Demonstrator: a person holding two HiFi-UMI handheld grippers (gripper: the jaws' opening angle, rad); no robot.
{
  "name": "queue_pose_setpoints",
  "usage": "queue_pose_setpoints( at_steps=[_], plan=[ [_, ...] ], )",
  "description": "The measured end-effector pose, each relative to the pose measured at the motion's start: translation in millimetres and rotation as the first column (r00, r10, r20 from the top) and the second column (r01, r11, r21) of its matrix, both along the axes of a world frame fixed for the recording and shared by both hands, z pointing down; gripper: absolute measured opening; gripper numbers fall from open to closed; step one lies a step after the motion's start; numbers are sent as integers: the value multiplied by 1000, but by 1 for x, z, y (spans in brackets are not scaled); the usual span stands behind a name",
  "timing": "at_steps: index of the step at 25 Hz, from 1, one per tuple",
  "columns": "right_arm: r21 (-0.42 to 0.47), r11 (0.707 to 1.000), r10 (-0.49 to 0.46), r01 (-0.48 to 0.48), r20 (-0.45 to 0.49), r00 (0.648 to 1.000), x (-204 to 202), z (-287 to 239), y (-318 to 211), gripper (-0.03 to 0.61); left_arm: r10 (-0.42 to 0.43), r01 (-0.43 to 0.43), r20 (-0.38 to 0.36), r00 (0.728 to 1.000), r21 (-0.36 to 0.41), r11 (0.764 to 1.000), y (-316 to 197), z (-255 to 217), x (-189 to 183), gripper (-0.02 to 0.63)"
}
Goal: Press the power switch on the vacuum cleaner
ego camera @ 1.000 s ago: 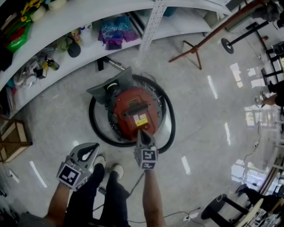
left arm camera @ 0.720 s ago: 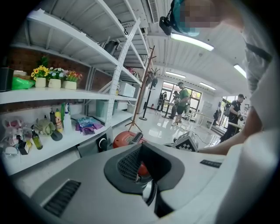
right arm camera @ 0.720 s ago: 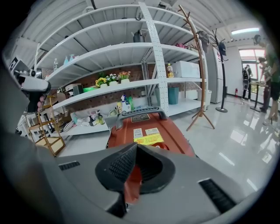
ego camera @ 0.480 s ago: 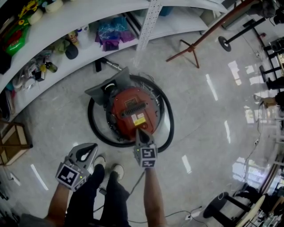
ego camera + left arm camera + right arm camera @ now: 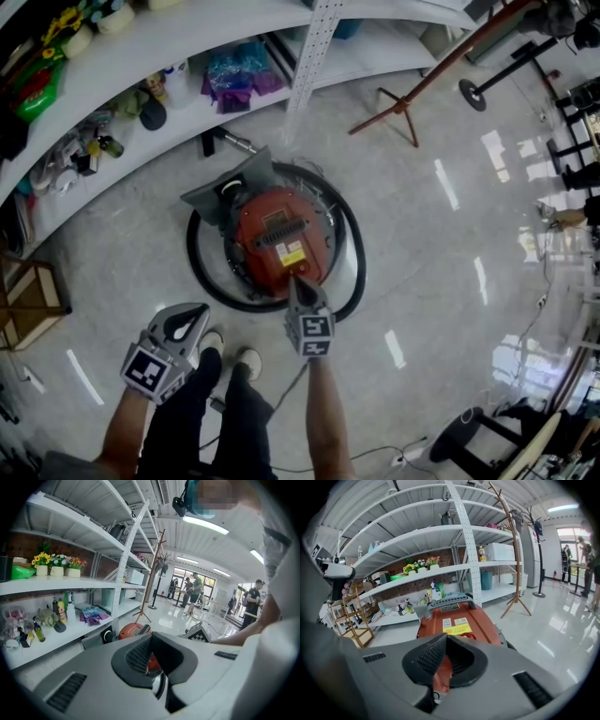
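Vacuum cleaner: red canister (image 5: 281, 239) on the floor in front of the shelves (image 5: 187, 23), with its black hose (image 5: 199, 274) coiled around it.
Power switch: probably under the right tool's tip at the near end, but I cannot see it clearly.
Right gripper (image 5: 293, 281): jaws closed together and holding nothing, tip at the canister's near edge. I judge the closed tip gives one firm point for pressing.
Left gripper (image 5: 199, 312): jaws also together and empty, held back beside the person's legs, out of the way.
Writing: yellow label (image 5: 457, 630) on the lid, print too small to read.
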State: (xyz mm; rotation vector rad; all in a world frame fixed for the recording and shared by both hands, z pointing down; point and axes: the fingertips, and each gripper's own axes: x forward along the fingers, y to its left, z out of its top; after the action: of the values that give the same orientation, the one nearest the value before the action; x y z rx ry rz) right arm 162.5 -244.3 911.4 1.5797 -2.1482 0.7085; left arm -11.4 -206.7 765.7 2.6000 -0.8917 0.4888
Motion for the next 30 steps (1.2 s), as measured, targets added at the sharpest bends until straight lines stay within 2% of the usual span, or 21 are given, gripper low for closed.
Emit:
queue_pose_setpoints(
  at_steps=[15,20,30],
  plan=[
    [53,998,36,-39,55,998,6,-91,13,8,20,-19,-13,1000,36,999,14,-78,10,9],
    [83,995,45,-50,55,997,5,-142,18,8,18,-16,-40,999,55,998,18,-120,13,9],
    [126,990,62,-68,58,996,1,-241,30,8,46,-43,-42,998,72,996,33,-205,14,9]
  ],
)
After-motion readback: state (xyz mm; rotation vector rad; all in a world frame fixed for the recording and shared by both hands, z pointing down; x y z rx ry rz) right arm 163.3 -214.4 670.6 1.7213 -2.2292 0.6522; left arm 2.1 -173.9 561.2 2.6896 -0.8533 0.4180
